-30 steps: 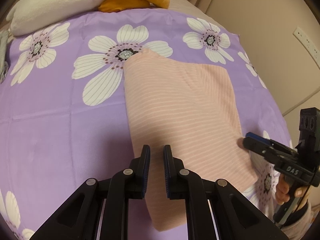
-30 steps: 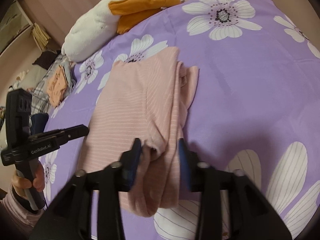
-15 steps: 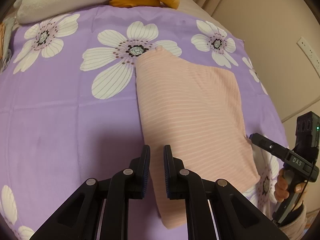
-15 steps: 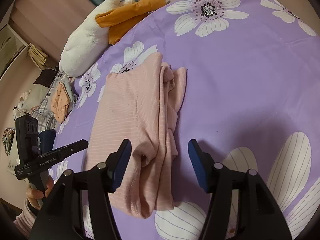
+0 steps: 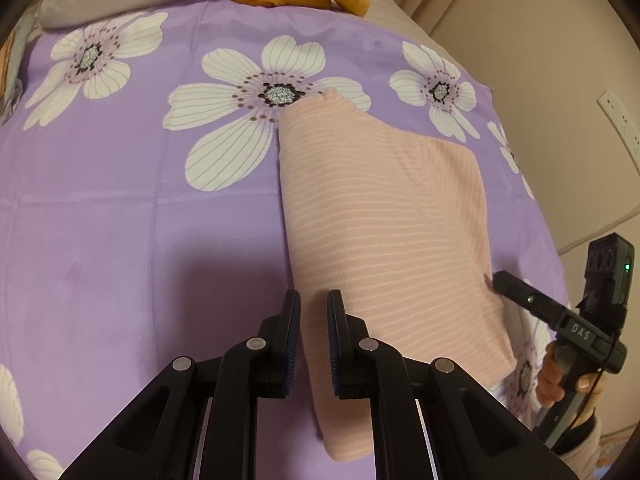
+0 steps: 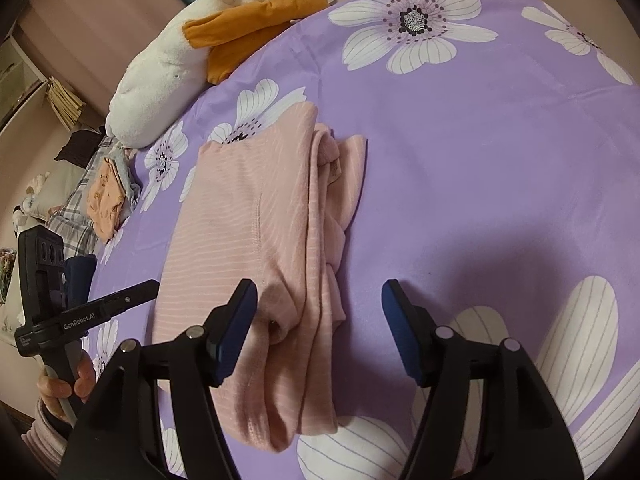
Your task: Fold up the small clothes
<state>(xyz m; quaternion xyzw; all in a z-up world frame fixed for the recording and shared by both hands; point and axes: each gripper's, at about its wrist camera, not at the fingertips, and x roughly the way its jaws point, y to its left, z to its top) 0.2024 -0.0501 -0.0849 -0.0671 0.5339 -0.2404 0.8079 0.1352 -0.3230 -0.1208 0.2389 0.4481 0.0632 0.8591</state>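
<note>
A pink striped garment (image 5: 384,216) lies folded on the purple flowered bed cover (image 5: 120,220); the right wrist view shows its stacked layers (image 6: 256,216). My left gripper (image 5: 314,316) hovers over the garment's near left edge with its jaws nearly closed and nothing between them. My right gripper (image 6: 318,320) is open wide above the garment's folded near end, holding nothing. Each gripper shows in the other's view, the right one (image 5: 560,316) at the garment's right edge, the left one (image 6: 92,312) at its left edge.
A white and orange plush toy (image 6: 192,52) lies at the far end of the bed. A pile of other clothes (image 6: 104,196) sits at the far left beyond the cover. A beige wall with a socket (image 5: 616,116) is on the right.
My right gripper has let go of the garment's folded edge, opened wide and drawn back. My left gripper has lifted back a little, staying nearly closed.
</note>
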